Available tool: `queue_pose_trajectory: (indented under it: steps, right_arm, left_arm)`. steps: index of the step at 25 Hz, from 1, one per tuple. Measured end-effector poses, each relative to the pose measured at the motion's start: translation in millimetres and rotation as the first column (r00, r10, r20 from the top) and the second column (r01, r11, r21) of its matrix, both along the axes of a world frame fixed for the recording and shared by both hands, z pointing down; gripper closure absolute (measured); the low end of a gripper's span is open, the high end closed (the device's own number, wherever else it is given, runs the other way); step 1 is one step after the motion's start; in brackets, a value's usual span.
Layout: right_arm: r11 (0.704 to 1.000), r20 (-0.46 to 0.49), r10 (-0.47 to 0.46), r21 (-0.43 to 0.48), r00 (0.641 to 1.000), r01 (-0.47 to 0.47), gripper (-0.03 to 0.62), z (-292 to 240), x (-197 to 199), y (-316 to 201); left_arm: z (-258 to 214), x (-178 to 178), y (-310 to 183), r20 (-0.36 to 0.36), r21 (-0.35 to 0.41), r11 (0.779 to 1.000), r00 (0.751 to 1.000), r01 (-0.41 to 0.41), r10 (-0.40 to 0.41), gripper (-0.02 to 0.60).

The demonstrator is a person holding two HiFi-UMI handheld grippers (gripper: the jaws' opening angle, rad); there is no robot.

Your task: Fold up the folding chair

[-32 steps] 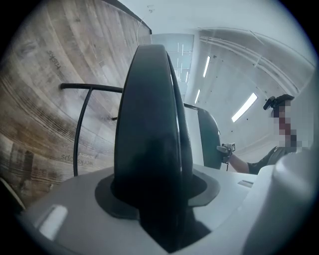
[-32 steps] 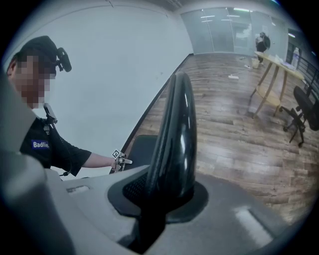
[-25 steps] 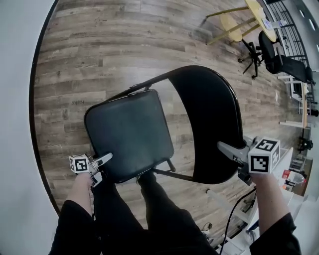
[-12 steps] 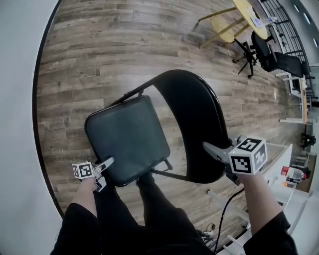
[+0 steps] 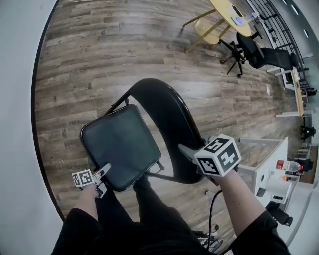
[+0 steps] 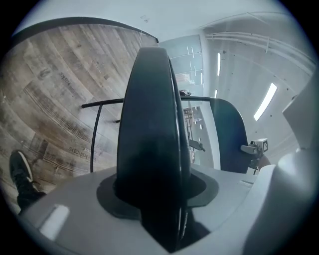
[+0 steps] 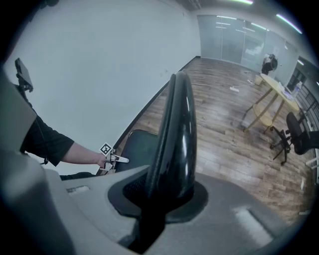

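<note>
Floor: grey-brown wood-plank floor (image 5: 99, 50) that meets a plain white wall (image 5: 20, 109) along a dark skirting strip.
Room: an open office space. At the far end are one round yellow table (image 5: 234, 12), one yellow chair (image 5: 204, 27) beside it, and one black office chair on castors (image 5: 249, 47).
Task's thing: one black metal folding chair (image 5: 164, 109) stands on the planks just in front of the person's dark-trousered legs (image 5: 149, 209). It is not yet folded flat, and the top of its square padded seat (image 5: 119, 144) faces the head view. Its glossy curved backrest (image 5: 174, 129) is close beside the seat.
Claws: two.
Left gripper (image 5: 103, 175): clenched on the near edge of the seat, and the rim fills the gap between its jaws.
Right gripper (image 5: 185, 151): clenched on the top rim of the backrest.
Containers: one white shelf unit (image 5: 269, 164) at the right holds a few small items, too small to tell.
Other: one black cable (image 5: 212, 209) trails below the right arm.
</note>
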State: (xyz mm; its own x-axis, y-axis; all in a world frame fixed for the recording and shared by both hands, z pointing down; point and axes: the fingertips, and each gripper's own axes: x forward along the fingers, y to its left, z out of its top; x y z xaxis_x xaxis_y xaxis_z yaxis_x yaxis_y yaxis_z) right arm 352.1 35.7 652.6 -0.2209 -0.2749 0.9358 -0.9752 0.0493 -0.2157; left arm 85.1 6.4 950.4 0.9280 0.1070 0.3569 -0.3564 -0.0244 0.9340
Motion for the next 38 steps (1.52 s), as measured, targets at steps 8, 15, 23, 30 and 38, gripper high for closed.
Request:
queue_pose_trajectory:
  steps: [8, 15, 23, 30, 38]
  right_arm:
    - [1.000, -0.035, -0.025, -0.005, 0.999, 0.025, 0.536, -11, -7, -3]
    - [0.996, -0.060, -0.092, -0.009, 0.994, 0.092, 0.536, -20, -22, -4]
    - [0.989, -0.091, -0.145, -0.008, 0.985, 0.145, 0.536, -30, -43, -3]
    - [0.984, -0.119, -0.178, 0.000, 0.977, 0.180, 0.539, -39, -73, -7]
    - [0.979, -0.152, -0.202, 0.004, 0.968, 0.205, 0.539, -44, -87, -6]
  left_arm:
    - [-22, 16, 4, 0.047, 0.008, 1.000, 0.999, 0.012, -0.013, 0.385]
    - [-45, 19, 20, 0.079, 0.018, 0.998, 0.995, 0.064, -0.066, 0.400]
    - [-65, 30, 35, 0.086, 0.008, 0.993, 0.989, 0.119, -0.119, 0.417]
    - [-83, 36, 38, 0.082, 0.005, 0.990, 0.987, 0.139, -0.139, 0.434]
    - [-91, 47, 41, 0.164, 0.021, 0.986, 0.972, 0.164, -0.165, 0.433]
